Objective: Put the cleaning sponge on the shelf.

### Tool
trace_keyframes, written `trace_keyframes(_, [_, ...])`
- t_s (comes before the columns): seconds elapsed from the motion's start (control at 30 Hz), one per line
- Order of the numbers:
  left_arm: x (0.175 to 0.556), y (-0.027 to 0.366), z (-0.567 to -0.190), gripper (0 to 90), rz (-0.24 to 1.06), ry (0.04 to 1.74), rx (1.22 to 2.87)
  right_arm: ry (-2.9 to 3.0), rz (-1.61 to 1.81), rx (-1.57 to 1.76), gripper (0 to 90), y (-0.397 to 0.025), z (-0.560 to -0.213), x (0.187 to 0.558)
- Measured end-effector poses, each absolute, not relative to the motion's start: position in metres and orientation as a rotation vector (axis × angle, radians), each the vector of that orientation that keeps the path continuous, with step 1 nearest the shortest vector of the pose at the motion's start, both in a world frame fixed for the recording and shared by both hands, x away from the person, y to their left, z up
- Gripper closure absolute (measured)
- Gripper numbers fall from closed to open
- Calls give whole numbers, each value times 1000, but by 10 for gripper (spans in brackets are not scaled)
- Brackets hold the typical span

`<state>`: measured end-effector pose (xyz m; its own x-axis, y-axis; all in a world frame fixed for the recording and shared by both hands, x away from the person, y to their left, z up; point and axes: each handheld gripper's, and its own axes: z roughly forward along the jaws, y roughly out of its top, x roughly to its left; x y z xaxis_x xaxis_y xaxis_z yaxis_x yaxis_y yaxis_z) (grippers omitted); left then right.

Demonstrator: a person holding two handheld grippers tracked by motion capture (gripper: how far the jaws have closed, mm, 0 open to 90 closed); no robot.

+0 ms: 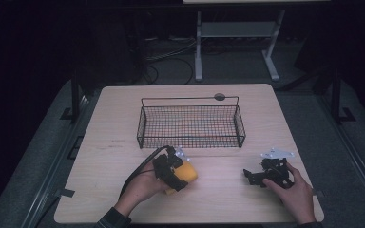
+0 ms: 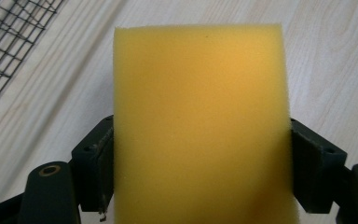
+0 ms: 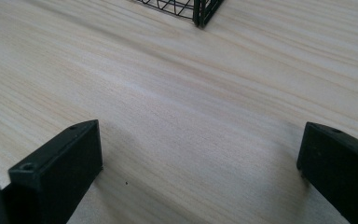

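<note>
One soft yellow rectangular foam sponge is sitting clamped in the left hand-held gripper, near the front of the pale wood-grain tabletop and just in front of the basket. In the left gripper view the two black jaws are pressing against the sponge's left and right sides, and its porous, finely pitted face is rising flat and square-cornered between them. In the high view the sponge is showing as a rounded orange-yellow block at the gripper's tip, low over the wood; whether it is touching the surface cannot be told.

One black wire-mesh basket, long and rectangular with a thin raised wire handle frame, is standing at the middle of the tabletop; its grid wall is showing in the upper left corner of the left gripper view, and one corner is showing at the top of the right gripper view.

The right hand-held gripper is resting near the front right edge, well apart from the sponge, with its two blocky black jaws standing wide apart over bare, smooth wood and holding nothing. Two hands are gripping the two tools, one each
</note>
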<state>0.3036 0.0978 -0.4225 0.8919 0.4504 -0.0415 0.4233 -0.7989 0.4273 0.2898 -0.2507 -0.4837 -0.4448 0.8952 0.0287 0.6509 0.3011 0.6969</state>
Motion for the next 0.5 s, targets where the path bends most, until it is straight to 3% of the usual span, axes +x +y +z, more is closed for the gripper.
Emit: trace_keyframes(0.5, [314, 116, -404, 223, 112, 672, 2607, 2210, 919, 1385, 0, -251, -484, 290])
